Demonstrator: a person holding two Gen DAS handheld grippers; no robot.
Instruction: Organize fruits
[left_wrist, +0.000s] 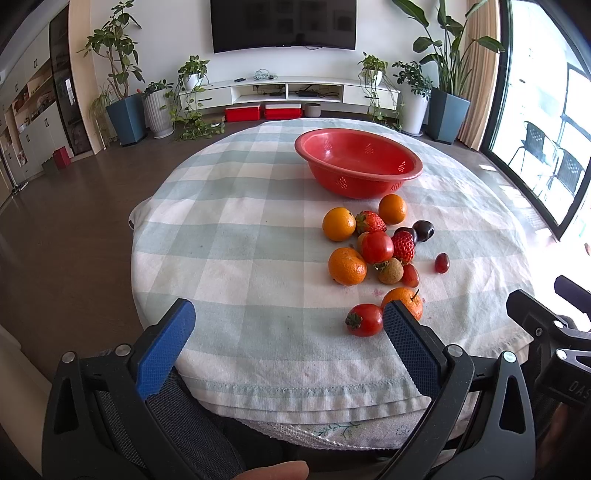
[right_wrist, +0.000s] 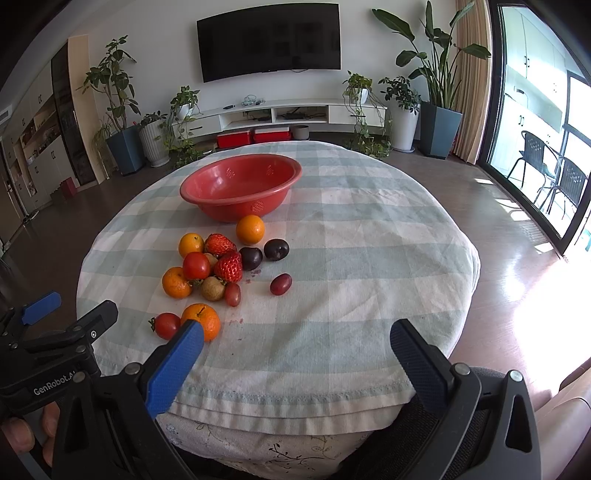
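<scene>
Red bowl: a perforated plastic bowl stands empty on the far half of the checked tablecloth; no fruit is inside it.
Fruit pile: loose on the cloth just in front of the bowl — oranges, strawberries, tomatoes, two dark plums, grapes and a brown lychee, mostly touching one another. One grape lies a little apart.
Nearest pieces: an orange and a small tomato sit side by side at the near edge of the pile.
Left gripper: fingers spread wide, holding nothing, poised low at the near table edge; its right finger overlaps the nearest orange in view, though contact cannot be confirmed.
Right gripper: likewise spread and empty, beside the left one.
Step in hand: judged as the outset; no piece is gathered yet.
Next move calls for: advancing one gripper over a single near fruit, closing gently, since the strawberries and tomatoes look soft and round pieces may roll.
</scene>
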